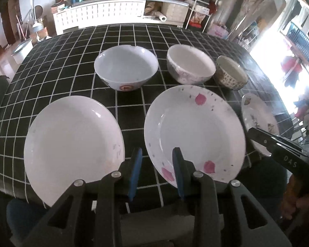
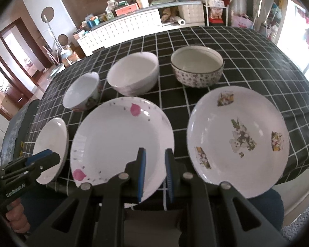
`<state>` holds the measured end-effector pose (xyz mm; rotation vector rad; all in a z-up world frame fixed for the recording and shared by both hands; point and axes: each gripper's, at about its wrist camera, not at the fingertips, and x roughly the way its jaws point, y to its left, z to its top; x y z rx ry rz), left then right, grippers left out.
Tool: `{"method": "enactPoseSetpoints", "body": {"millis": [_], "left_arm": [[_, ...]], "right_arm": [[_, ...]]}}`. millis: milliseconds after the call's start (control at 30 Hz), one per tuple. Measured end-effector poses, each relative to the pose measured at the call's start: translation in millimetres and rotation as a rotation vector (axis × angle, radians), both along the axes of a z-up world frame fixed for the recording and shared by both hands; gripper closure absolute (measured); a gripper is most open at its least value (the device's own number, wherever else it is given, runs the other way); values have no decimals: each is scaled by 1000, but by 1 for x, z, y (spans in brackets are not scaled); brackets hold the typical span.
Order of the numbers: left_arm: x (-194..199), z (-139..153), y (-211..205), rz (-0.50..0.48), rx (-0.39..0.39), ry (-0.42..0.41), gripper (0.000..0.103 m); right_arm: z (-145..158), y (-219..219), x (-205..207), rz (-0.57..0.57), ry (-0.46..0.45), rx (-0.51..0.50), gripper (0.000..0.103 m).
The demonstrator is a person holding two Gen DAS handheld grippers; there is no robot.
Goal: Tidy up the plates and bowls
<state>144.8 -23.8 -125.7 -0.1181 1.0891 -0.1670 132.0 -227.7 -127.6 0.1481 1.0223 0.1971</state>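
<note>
Three plates lie along the near edge of the table: a plain white plate [image 1: 72,142] at left, a pink-petal plate [image 1: 195,131] [image 2: 121,142] in the middle, and a flower-print plate [image 2: 239,138] at right. Behind them stand three bowls: a white bowl with a red mark [image 1: 125,70], a pale floral bowl [image 1: 190,66] [image 2: 134,74], and a speckled dark-rimmed bowl [image 2: 197,69]. My left gripper [image 1: 157,170] is open and empty, over the gap between the white and pink-petal plates. My right gripper [image 2: 155,173] is open and empty, at the pink-petal plate's near right rim.
The table carries a black cloth with a white grid [image 1: 72,61]. Its near edge runs just under both grippers. A cluttered white cabinet [image 1: 105,14] and a wire shelf [image 1: 201,2] stand beyond the far edge.
</note>
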Motion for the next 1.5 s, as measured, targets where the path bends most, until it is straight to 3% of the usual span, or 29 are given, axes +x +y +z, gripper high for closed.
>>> {"method": "enactPoseSetpoints", "body": {"millis": [167, 233, 533, 800, 1200, 1500], "left_arm": [[13, -15, 1, -1, 26, 37, 76], [18, -22, 0, -8, 30, 51, 86], [36, -37, 2, -7, 13, 84, 95], [40, -43, 6, 4, -15, 79, 96], [22, -38, 6, 8, 9, 75, 96], [-3, -6, 32, 68, 12, 11, 96]], "right_arm": [[-8, -2, 8, -8, 15, -11, 81], [-11, -3, 11, -9, 22, -9, 81], [-22, -2, 22, 0, 44, -28, 81], [-28, 5, 26, 10, 48, -79, 86], [-20, 5, 16, 3, 62, -58, 86], [-2, 29, 11, 43, 36, -44, 86]]}}
